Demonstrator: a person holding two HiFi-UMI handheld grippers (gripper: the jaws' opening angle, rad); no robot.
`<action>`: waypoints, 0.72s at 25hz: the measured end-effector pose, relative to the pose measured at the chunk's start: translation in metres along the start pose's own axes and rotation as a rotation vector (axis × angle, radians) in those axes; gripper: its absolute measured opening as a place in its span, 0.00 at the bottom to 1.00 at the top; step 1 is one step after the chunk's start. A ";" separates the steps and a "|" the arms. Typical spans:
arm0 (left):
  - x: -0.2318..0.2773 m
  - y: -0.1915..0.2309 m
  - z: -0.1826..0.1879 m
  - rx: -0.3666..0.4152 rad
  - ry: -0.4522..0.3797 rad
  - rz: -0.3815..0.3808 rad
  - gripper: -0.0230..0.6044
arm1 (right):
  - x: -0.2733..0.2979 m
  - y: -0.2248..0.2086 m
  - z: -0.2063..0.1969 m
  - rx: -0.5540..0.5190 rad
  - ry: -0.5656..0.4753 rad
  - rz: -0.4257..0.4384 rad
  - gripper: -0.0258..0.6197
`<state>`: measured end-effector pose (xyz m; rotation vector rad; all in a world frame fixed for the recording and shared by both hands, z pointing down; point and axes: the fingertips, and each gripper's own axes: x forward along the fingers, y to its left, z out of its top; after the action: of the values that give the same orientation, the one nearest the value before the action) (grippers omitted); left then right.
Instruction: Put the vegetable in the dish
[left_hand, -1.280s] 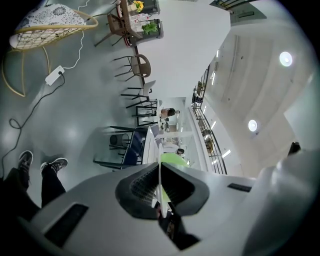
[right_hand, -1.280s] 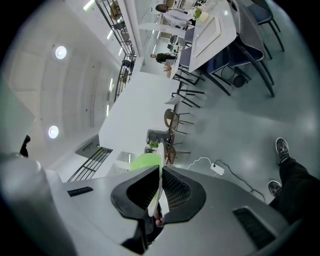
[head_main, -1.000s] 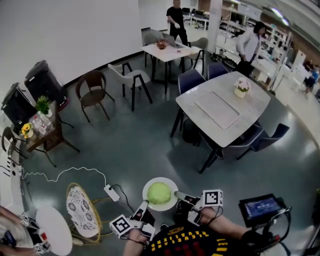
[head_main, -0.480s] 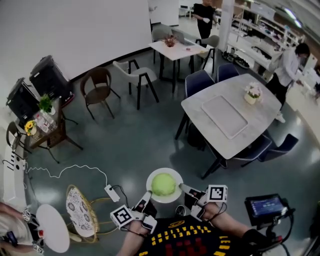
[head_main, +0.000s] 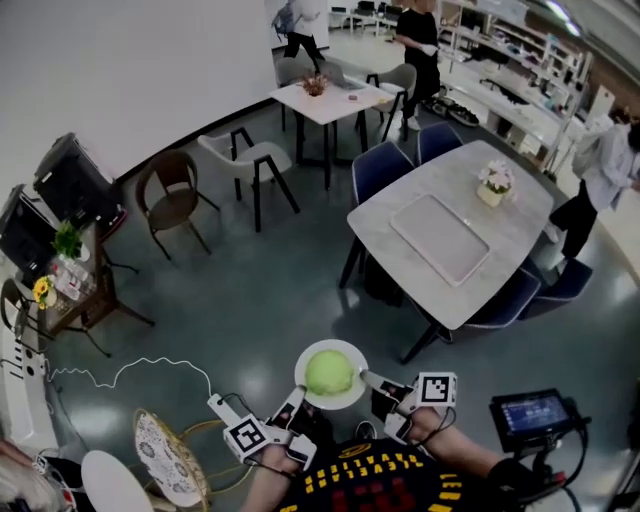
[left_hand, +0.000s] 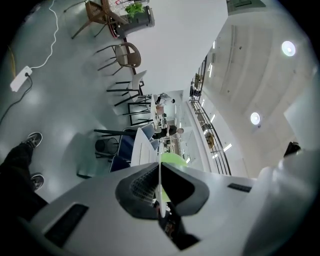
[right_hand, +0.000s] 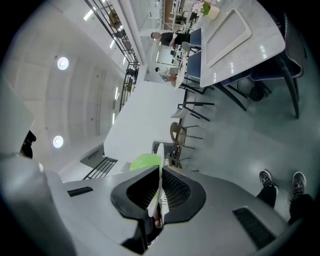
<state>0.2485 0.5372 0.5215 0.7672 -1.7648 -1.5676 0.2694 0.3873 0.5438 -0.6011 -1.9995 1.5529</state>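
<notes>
A round white dish (head_main: 346, 393) is carried in the air, low in the head view, with a pale green cabbage (head_main: 329, 372) lying on it. My left gripper (head_main: 292, 404) is shut on the dish's left rim. My right gripper (head_main: 366, 380) is shut on its right rim. In the left gripper view the dish (left_hand: 159, 176) shows edge-on between the jaws, with the cabbage (left_hand: 174, 160) beyond it. The right gripper view shows the same: the dish's edge (right_hand: 160, 159) in the jaws and the cabbage (right_hand: 144, 162) to its left.
A grey table (head_main: 505, 238) with a tray (head_main: 438, 225) and a flower pot (head_main: 494, 183), ringed by blue chairs (head_main: 377, 168), stands ahead to the right. A round-backed wicker chair (head_main: 165, 455) is near my left. Several people stand far off. A cable with a power strip (head_main: 222, 408) lies on the floor.
The view has swung and moved forward a little; the table now sits closer in the frame. Both grippers keep their hold on the dish, and the cabbage stays on it.
</notes>
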 end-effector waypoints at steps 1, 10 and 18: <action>0.009 -0.001 0.008 0.001 0.018 -0.004 0.06 | 0.005 -0.001 0.006 0.015 -0.019 -0.015 0.07; 0.073 -0.017 0.093 0.031 0.160 -0.066 0.06 | 0.069 0.012 0.063 -0.031 -0.168 -0.048 0.07; 0.100 -0.012 0.135 0.019 0.239 -0.070 0.06 | 0.105 0.017 0.081 0.001 -0.244 -0.060 0.07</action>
<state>0.0806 0.5402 0.5075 0.9919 -1.5963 -1.4392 0.1380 0.3989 0.5259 -0.3618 -2.1724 1.6570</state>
